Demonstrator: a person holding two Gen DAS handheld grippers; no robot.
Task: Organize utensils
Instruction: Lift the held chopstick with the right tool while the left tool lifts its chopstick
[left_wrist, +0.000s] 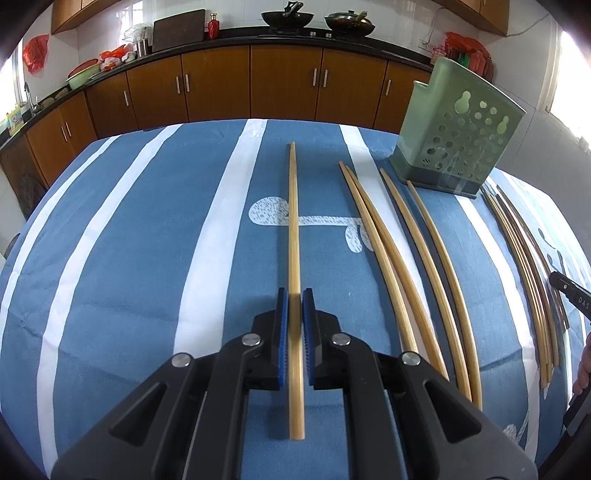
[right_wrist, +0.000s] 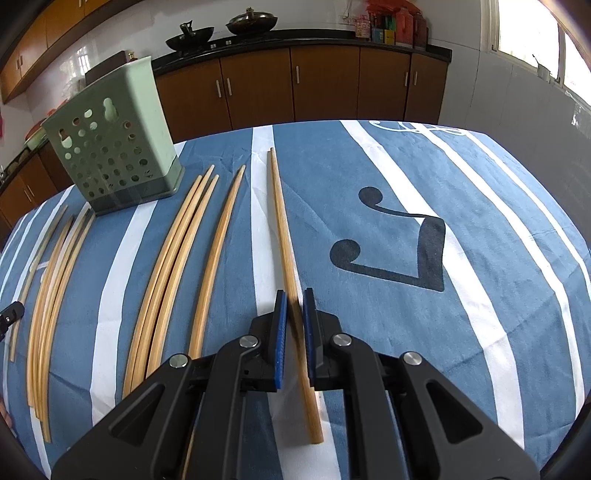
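Observation:
In the left wrist view my left gripper (left_wrist: 294, 291) is shut on a single pale wooden chopstick (left_wrist: 293, 221) that runs straight ahead over the blue striped cloth. Its blue pads press both sides of the stick. In the right wrist view my right gripper (right_wrist: 294, 291) is shut on another wooden chopstick (right_wrist: 282, 229), which points away and slightly left. A green perforated utensil holder (left_wrist: 458, 147) stands upright at the far right; in the right wrist view the holder (right_wrist: 114, 140) is at the far left. Several loose chopsticks (left_wrist: 388, 258) lie between the two held ones.
The table is covered by a blue cloth with white stripes (right_wrist: 406, 166). More chopsticks (right_wrist: 48, 295) lie in a bundle in front of the holder. A hand (left_wrist: 585, 365) shows at the right edge. Brown cabinets and a counter with woks (left_wrist: 288, 18) run behind the table.

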